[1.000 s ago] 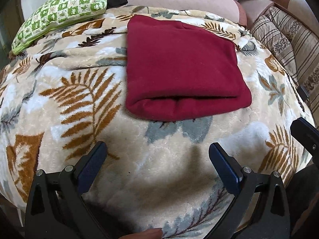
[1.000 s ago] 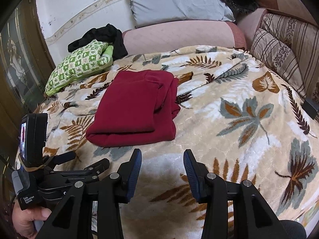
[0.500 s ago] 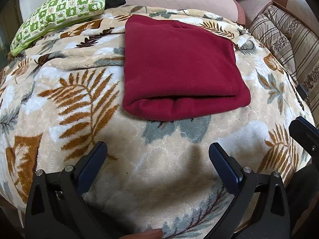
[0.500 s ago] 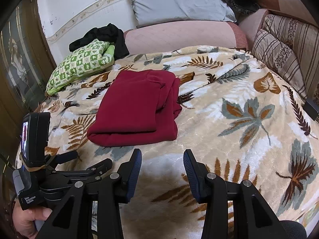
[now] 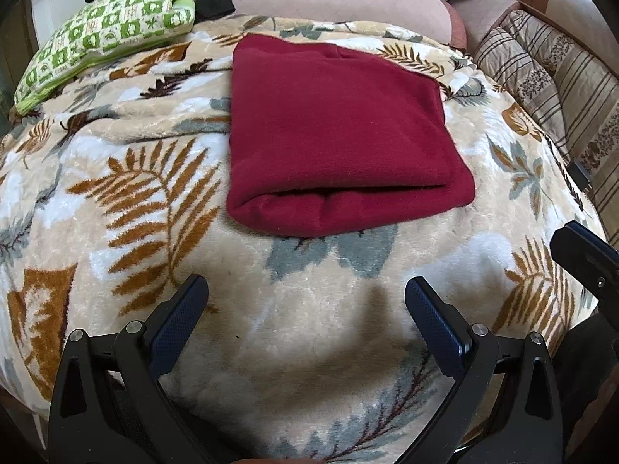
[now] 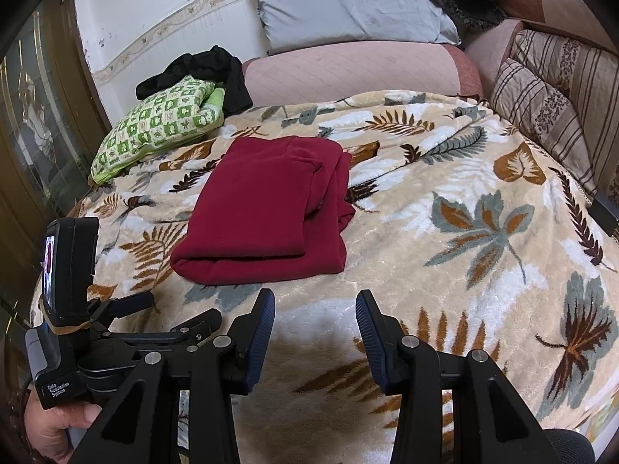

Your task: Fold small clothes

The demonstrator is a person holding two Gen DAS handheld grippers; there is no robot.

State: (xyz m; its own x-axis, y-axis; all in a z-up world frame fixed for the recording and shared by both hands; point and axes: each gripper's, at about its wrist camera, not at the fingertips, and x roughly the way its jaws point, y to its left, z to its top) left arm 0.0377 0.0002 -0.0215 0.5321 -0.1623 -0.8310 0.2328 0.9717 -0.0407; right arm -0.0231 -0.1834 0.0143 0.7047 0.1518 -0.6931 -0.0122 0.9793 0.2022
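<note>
A dark red garment (image 5: 332,135) lies folded into a thick rectangle on the leaf-patterned blanket (image 5: 154,193); its folded edge faces me. In the right wrist view the same red garment (image 6: 267,208) sits left of centre. My left gripper (image 5: 305,294) hovers over bare blanket just short of that edge, jaws wide apart and empty. My right gripper (image 6: 315,311) is held to the right of the left one, jaws partly apart with nothing between them. The left gripper body (image 6: 116,332) shows at the lower left of the right wrist view, held by a hand (image 6: 50,425).
A green checked cushion (image 6: 158,123) with a black garment (image 6: 209,69) behind it lies at the back left. A pink bolster (image 6: 356,69), a grey pillow (image 6: 348,4) and striped cushions (image 6: 549,108) line the back and right. A glass door (image 6: 35,135) stands at the left.
</note>
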